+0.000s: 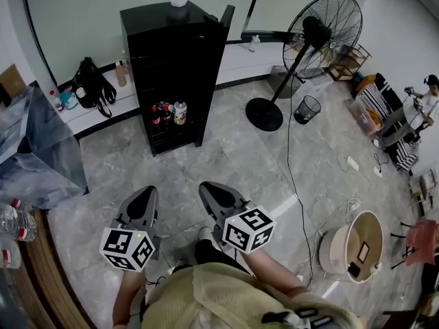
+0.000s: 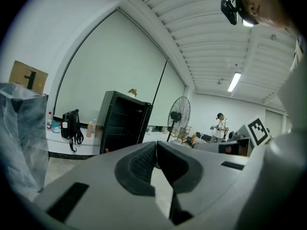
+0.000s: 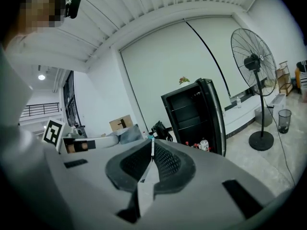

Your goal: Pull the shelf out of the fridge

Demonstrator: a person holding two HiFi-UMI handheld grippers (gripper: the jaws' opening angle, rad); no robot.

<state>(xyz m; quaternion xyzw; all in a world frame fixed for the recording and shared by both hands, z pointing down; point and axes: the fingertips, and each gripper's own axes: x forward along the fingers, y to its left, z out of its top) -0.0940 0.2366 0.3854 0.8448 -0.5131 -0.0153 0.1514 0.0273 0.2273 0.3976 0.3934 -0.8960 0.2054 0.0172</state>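
I hold my left gripper and my right gripper side by side above the floor, both with the jaws pressed together and nothing between them. The black fridge stands well apart in front of me, with its door open. The shelf sits inside the fridge, above some bottles on the bottom level.

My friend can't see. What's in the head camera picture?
A person holds the left gripper and right gripper, both shut and empty, over a grey floor, pointing toward an open black fridge. Bottles stand on a low shelf inside; a standing fan is to its right.
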